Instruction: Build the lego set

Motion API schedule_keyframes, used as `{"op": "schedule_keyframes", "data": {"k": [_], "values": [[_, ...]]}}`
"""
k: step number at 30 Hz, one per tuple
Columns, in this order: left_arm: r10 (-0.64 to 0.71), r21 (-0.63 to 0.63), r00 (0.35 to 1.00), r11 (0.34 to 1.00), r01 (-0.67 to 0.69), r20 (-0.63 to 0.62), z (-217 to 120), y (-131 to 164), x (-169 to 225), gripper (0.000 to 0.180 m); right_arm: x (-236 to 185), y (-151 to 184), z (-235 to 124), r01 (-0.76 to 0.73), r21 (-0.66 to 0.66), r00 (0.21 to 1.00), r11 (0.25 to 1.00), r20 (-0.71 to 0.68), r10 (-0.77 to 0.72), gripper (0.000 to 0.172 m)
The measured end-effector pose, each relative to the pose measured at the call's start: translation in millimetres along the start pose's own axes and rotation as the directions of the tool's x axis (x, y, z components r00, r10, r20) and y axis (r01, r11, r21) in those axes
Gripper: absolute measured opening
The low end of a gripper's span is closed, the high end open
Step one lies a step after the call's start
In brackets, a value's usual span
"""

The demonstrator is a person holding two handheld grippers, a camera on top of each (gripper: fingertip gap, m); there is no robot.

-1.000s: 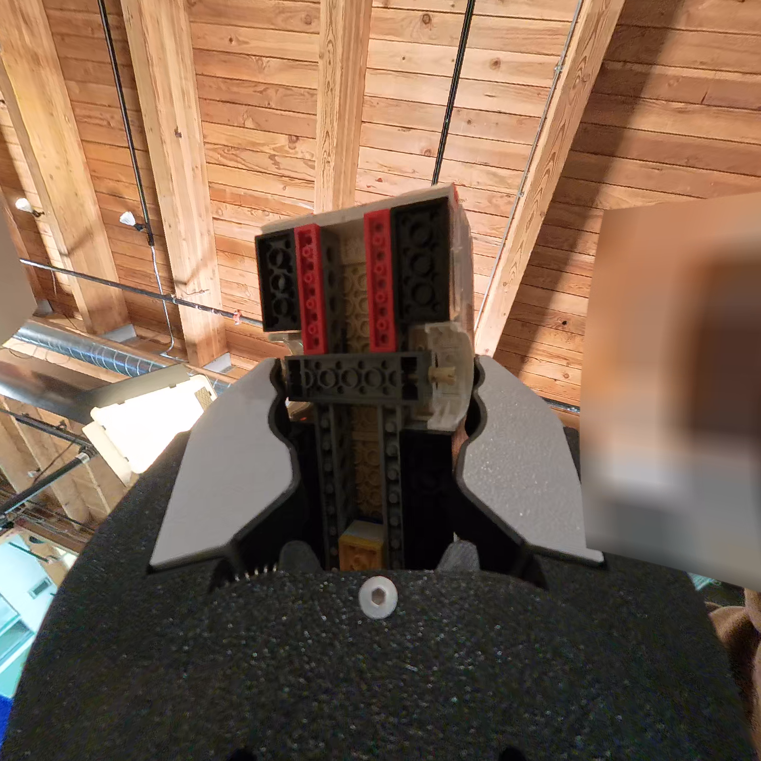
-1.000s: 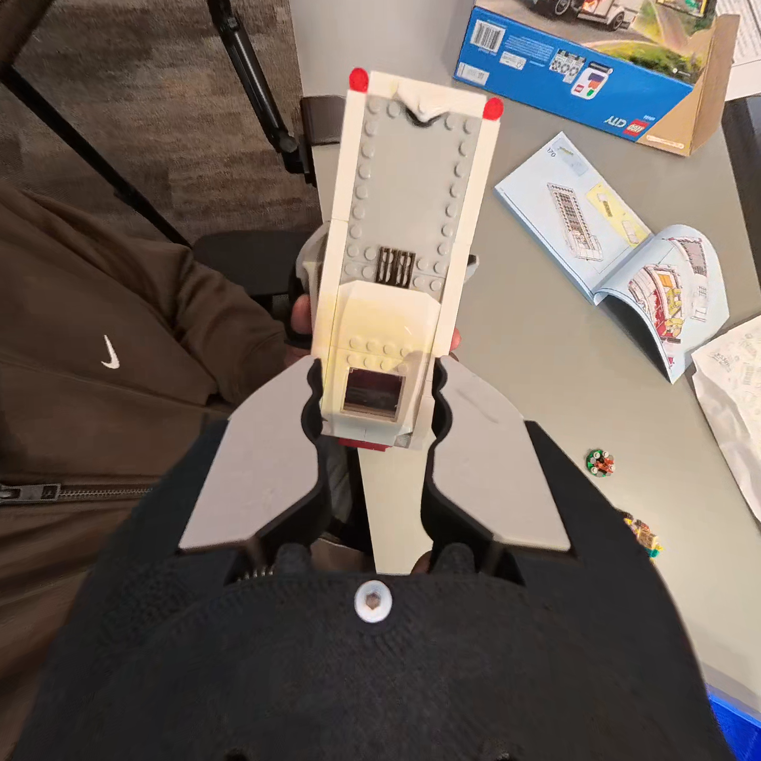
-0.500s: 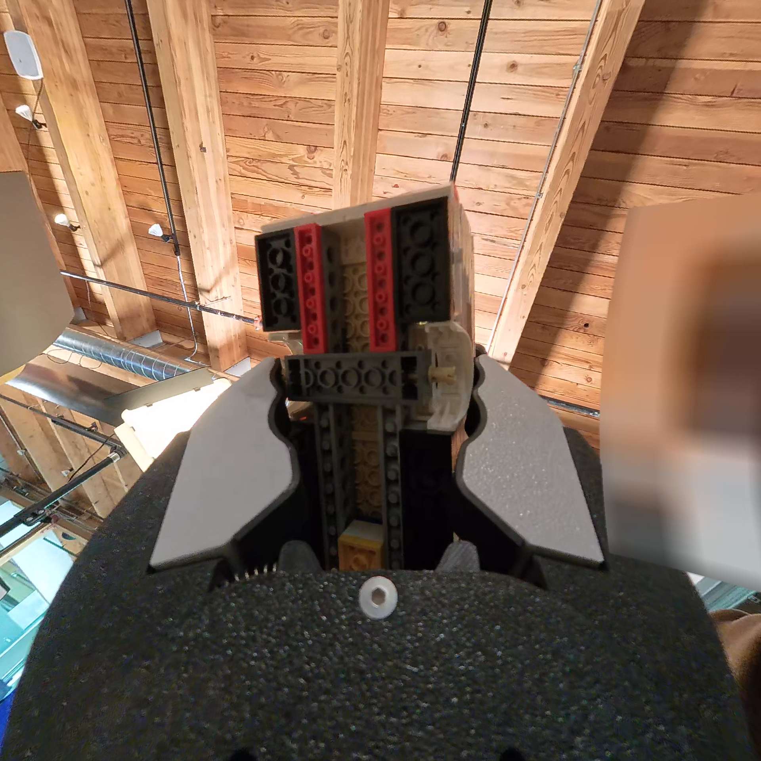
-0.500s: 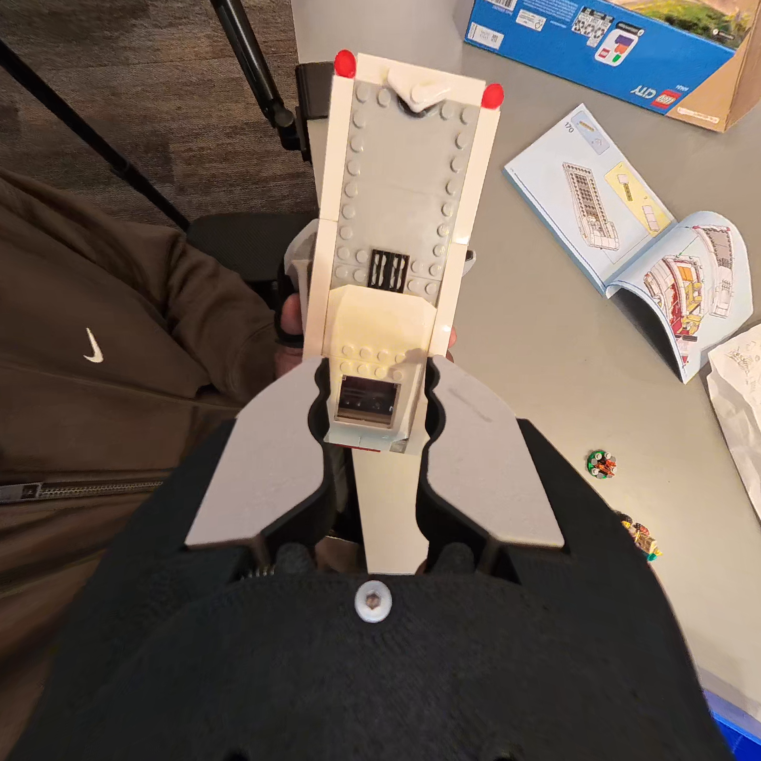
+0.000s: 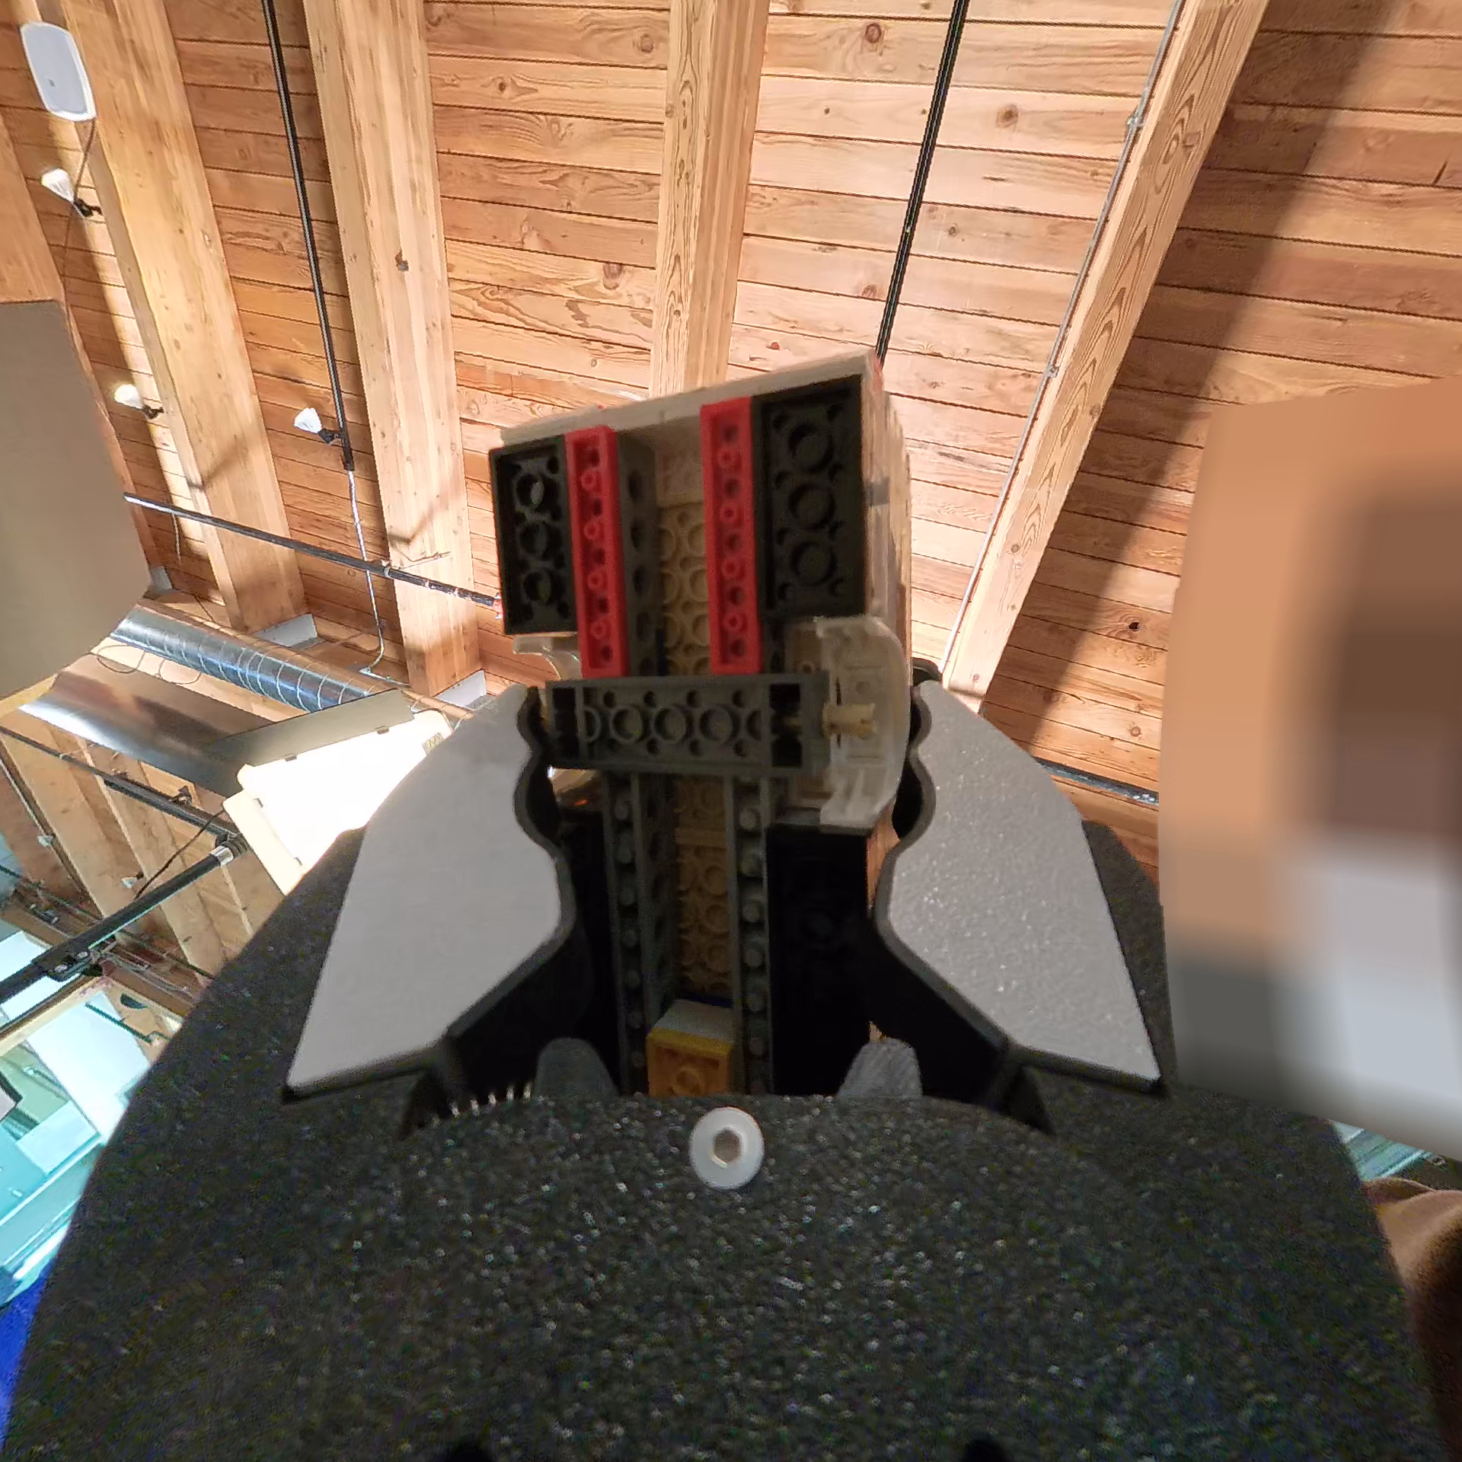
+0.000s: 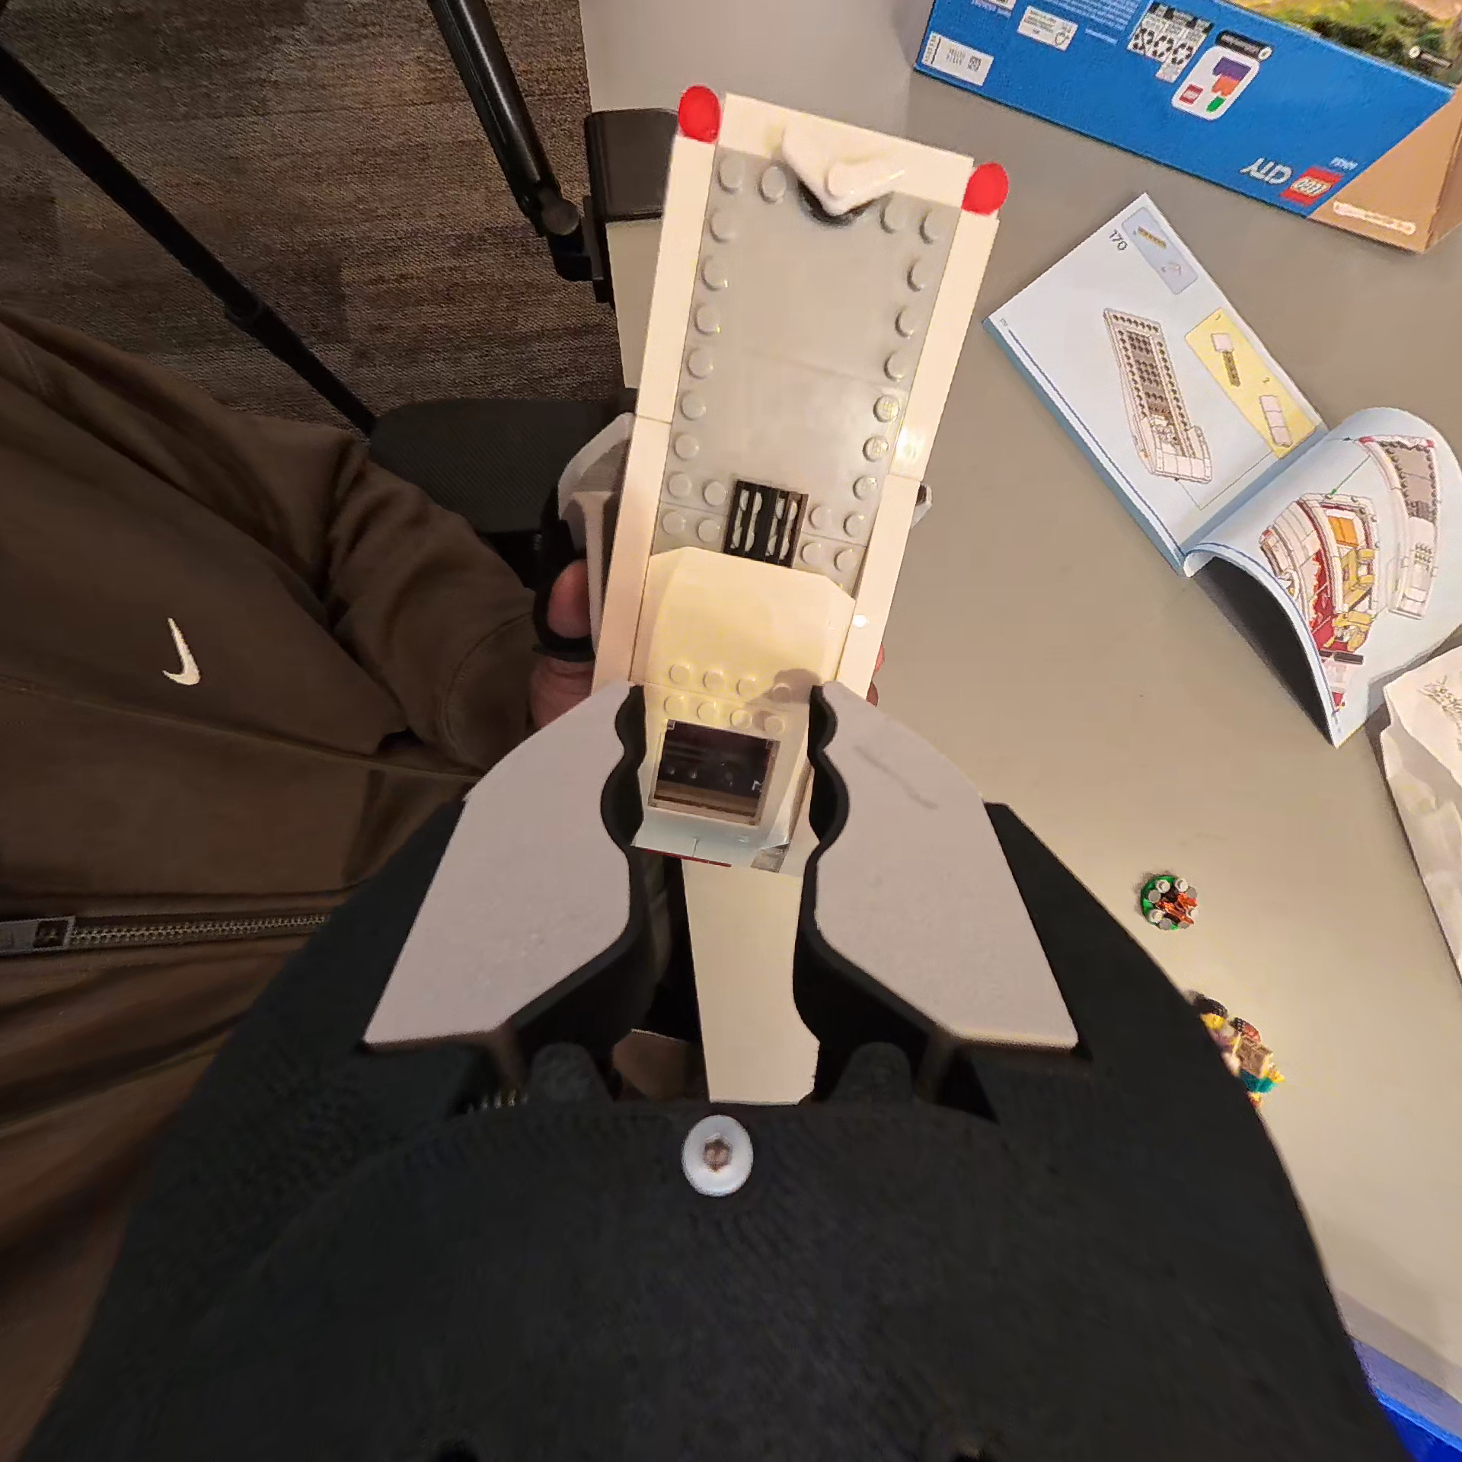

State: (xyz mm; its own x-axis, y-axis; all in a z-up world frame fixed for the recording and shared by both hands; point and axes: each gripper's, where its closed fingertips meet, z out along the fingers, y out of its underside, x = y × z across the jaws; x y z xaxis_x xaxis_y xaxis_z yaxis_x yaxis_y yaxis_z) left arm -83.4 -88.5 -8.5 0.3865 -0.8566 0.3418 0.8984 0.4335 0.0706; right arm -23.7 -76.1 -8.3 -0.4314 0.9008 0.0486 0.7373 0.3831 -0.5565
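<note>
Toy-brick vehicle (image 6: 799, 411) held aloft above the grey worktop (image 6: 1028, 712), long axis running six to twelve o'clock, red-lamped end at twelve, right gripper (image 6: 721, 771) fingers clamped on its cab sides, left gripper (image 5: 716, 740) fingers clasping its studded underside (image 5: 680, 554) at the axle.

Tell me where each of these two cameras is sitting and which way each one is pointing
Left wrist view: sits on the left gripper, faces up at a wooden ceiling; its fingers flank the brick vehicle's underside.
Right wrist view: sits on the right gripper, faces down at a grey table with a booklet and blue box; its fingers, a hand and brown sleeve show.
Shared: the brick vehicle, seen from opposite faces.
</note>
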Motion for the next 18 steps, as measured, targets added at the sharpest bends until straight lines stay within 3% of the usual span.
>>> {"op": "schedule_keyframes", "data": {"k": [18], "values": [[0.016, -0.032, 1.000, 0.999, -0.016, 0.001, -3.7, 4.2, -2.4, 0.085, -0.9, 6.6, 2.8, -0.019, 0.011, 1.000, 1.000, 0.019, 0.018, 0.040]]}}
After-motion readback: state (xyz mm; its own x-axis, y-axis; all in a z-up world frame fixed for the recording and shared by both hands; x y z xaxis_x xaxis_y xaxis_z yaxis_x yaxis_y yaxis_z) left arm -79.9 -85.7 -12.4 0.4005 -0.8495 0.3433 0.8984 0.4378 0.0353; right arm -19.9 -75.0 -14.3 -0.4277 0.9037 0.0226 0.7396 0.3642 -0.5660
